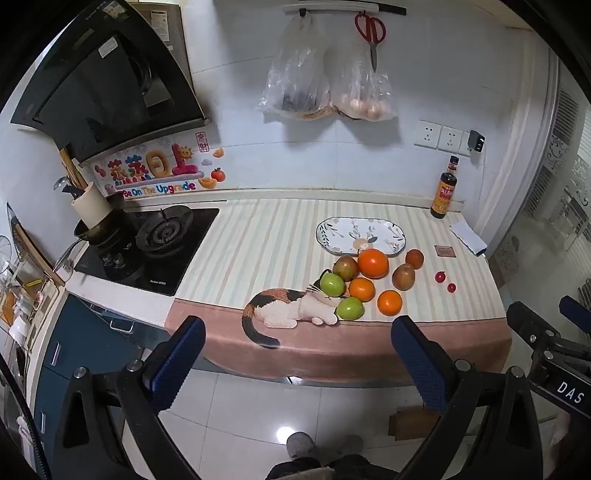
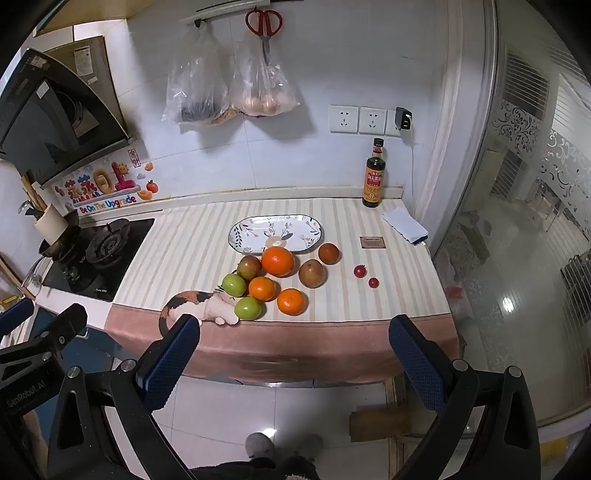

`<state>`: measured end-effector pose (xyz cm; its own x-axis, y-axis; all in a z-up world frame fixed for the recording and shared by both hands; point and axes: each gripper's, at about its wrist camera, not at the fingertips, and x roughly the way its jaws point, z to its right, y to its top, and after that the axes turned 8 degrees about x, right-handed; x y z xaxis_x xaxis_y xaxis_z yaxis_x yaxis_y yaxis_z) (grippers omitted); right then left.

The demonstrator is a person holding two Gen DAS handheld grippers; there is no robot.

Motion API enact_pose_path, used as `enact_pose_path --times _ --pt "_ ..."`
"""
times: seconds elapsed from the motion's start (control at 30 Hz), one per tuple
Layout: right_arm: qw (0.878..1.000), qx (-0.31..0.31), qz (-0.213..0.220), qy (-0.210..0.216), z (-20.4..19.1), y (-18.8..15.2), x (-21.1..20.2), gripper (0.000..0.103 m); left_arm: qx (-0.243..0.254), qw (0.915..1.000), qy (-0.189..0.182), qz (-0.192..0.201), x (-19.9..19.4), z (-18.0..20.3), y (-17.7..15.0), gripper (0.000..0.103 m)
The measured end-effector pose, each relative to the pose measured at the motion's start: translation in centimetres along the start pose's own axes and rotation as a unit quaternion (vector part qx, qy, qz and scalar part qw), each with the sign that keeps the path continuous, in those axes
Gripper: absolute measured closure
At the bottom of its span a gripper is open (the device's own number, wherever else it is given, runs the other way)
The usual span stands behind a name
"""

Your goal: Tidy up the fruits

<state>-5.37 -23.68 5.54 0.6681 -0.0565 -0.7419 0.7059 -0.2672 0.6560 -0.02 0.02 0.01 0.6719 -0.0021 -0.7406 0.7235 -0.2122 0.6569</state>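
Note:
A cluster of fruit lies on the striped cloth: a large orange (image 1: 373,263) (image 2: 277,261), two smaller oranges (image 1: 389,302) (image 2: 291,301), two green apples (image 1: 350,308) (image 2: 248,307), brownish pears (image 1: 403,277) (image 2: 312,273) and two small red fruits (image 1: 440,276) (image 2: 359,271). Behind them sits an empty oval patterned plate (image 1: 334,230) (image 2: 243,230). My left gripper (image 1: 297,338) and right gripper (image 2: 293,336) hover in front of the counter's edge, both open wide with nothing between the blue pads. The right gripper also shows at the left wrist view's right edge (image 1: 554,332).
A gas hob (image 1: 155,243) with a pan and utensil holder lies left of the cloth. A dark sauce bottle (image 2: 373,177), a folded white cloth (image 2: 404,224) and a small brown card (image 2: 373,242) sit at the back right. Bags and red scissors (image 2: 264,22) hang on the wall.

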Motion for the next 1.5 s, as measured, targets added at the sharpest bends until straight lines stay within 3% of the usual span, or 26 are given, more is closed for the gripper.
enact_pose_path --times 0.5,0.9,1.5 --pt "1.000 0.000 -0.008 0.002 -0.4 -0.1 0.2 0.000 -0.003 1.0000 0.005 0.001 -0.1 0.0 -0.1 0.000" --pt "1.000 0.001 -0.009 0.001 -0.6 0.2 0.5 0.000 -0.002 1.0000 0.001 -0.002 0.5 0.9 1.6 0.000" --pt "1.000 0.001 -0.011 0.000 -0.8 0.4 0.9 0.000 -0.001 1.0000 -0.002 -0.003 0.6 0.0 1.0 0.000"
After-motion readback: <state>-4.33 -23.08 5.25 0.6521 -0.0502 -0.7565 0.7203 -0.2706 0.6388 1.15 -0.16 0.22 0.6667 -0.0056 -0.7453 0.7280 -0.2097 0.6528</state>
